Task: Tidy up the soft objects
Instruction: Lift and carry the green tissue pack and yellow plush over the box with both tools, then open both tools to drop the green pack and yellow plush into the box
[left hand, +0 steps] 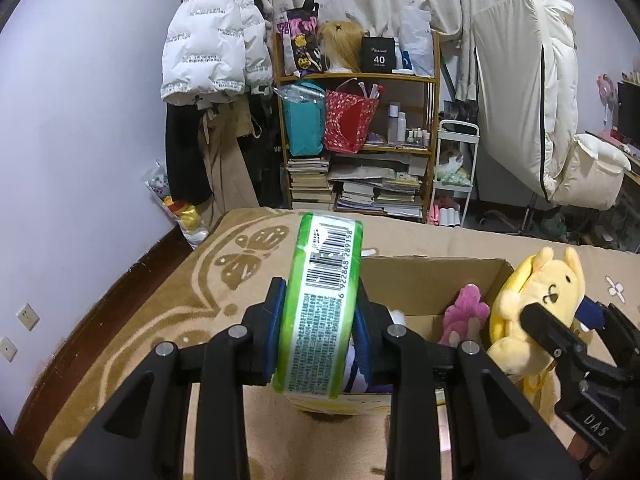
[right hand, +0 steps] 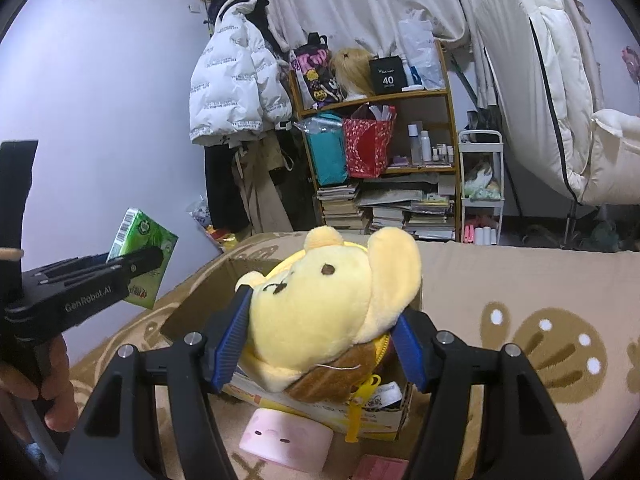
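Observation:
A green tissue pack (left hand: 320, 320) with a barcode stands on edge between the blue pads of my left gripper (left hand: 320, 292), which is shut on it over the near left corner of an open cardboard box (left hand: 420, 280). A pink plush (left hand: 464, 312) lies inside the box. My right gripper (right hand: 324, 312) is shut on a yellow dog plush pouch (right hand: 320, 304), held above the box (right hand: 208, 300). In the left wrist view the plush (left hand: 536, 280) and the right gripper (left hand: 564, 312) sit at the right. The right wrist view shows the left gripper (right hand: 136, 264) with the pack (right hand: 148, 240) at the left.
The box rests on a bed with a brown patterned blanket (left hand: 168, 292). A pale pink soft block (right hand: 286, 438) and a pink flat item (right hand: 380, 468) lie in front of the box. A cluttered shelf (left hand: 356, 140), a hanging white jacket (left hand: 208, 48) and a white cart (left hand: 456, 168) stand beyond.

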